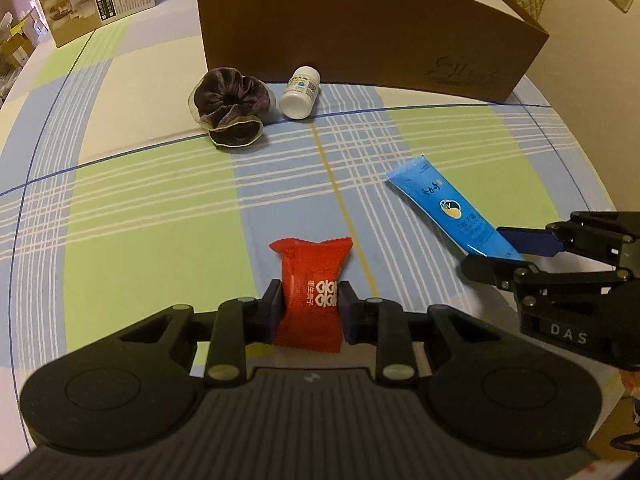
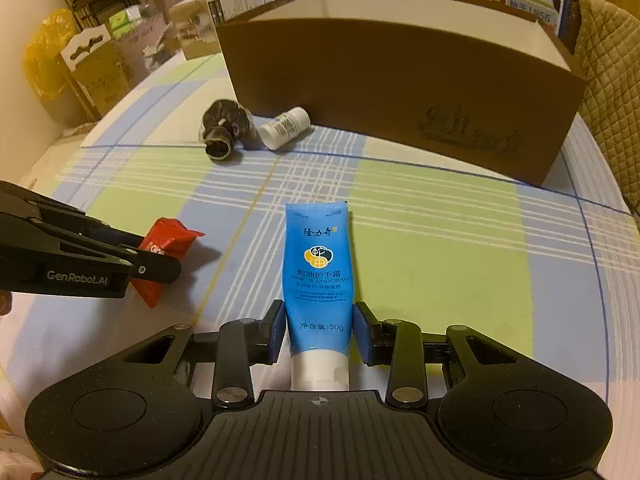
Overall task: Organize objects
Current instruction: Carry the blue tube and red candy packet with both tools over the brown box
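My left gripper [image 1: 309, 300] is shut on a red snack packet [image 1: 310, 276], held just above the checked tablecloth [image 1: 140, 220]. Its pads pinch the packet's middle. To its right, my right gripper [image 2: 319, 322] is shut on a blue hand cream tube [image 2: 318, 256], gripped near its white cap with the crimped end pointing away. Each gripper shows in the other's view: the right one [image 1: 486, 254] on the tube [image 1: 444, 208], the left one [image 2: 156, 254] on the packet [image 2: 176, 236]. A tall open brown cardboard box [image 1: 360, 32] stands at the far side of the table.
A dark velvet scrunchie [image 1: 230, 108] and a white pill bottle [image 1: 300, 92] on its side lie against the box's front wall. A printed carton [image 1: 92, 0] sits far left. Cartons and a yellow bag [image 2: 44, 56] stand beyond the table; a quilted chair back [image 2: 612, 80] is at right.
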`<control>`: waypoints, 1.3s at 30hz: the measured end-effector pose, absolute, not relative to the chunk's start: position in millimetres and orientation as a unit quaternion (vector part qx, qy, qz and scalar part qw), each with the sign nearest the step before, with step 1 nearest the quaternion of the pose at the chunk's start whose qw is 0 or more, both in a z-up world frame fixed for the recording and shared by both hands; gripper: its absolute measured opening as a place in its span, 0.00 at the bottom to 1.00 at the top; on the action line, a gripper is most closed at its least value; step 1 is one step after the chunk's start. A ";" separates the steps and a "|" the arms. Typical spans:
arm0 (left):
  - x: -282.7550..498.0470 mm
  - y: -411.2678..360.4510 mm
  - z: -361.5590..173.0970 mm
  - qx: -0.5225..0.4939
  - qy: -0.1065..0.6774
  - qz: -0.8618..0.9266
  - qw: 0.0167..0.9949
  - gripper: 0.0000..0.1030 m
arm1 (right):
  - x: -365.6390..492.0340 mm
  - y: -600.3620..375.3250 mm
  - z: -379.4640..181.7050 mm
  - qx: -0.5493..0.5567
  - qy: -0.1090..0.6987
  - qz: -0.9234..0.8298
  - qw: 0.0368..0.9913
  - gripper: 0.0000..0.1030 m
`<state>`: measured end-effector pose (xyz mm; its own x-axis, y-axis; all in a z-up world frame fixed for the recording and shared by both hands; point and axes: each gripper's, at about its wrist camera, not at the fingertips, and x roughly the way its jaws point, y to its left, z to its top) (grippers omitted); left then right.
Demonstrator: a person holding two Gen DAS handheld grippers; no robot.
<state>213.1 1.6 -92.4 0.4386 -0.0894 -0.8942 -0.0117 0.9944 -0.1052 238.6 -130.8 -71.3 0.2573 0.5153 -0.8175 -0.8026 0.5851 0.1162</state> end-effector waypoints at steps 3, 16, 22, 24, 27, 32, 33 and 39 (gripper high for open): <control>210.4 1.8 -87.6 -0.050 0.525 -0.025 0.849 0.23 | 235.6 -134.8 -63.3 -0.156 0.432 0.425 0.780 0.32; 210.9 -5.3 -58.5 -0.049 0.501 -0.040 0.863 0.23 | 233.1 -141.8 -33.9 -0.123 0.416 0.429 0.793 0.32; 215.5 -9.6 -44.0 -0.049 0.486 -0.045 0.872 0.23 | 236.3 -141.7 -19.9 -0.111 0.404 0.438 0.795 0.32; 218.5 -10.2 -38.3 -0.050 0.480 -0.045 0.875 0.23 | 239.3 -141.1 -14.2 -0.105 0.401 0.442 0.796 0.32; 225.2 -10.0 -29.1 -0.051 0.469 -0.044 0.881 0.23 | 247.0 -140.2 -3.6 -0.097 0.391 0.446 0.799 0.32; 240.4 -8.0 -14.0 -0.052 0.450 -0.038 0.891 0.23 | 264.3 -139.7 14.6 -0.083 0.372 0.444 0.811 0.32; 244.1 -7.3 -10.8 -0.052 0.446 -0.037 0.893 0.23 | 269.4 -140.0 18.0 -0.080 0.368 0.443 0.814 0.32; 269.5 -0.7 7.6 -0.053 0.423 -0.026 0.904 0.23 | 304.0 -140.5 38.1 -0.061 0.350 0.422 0.834 0.32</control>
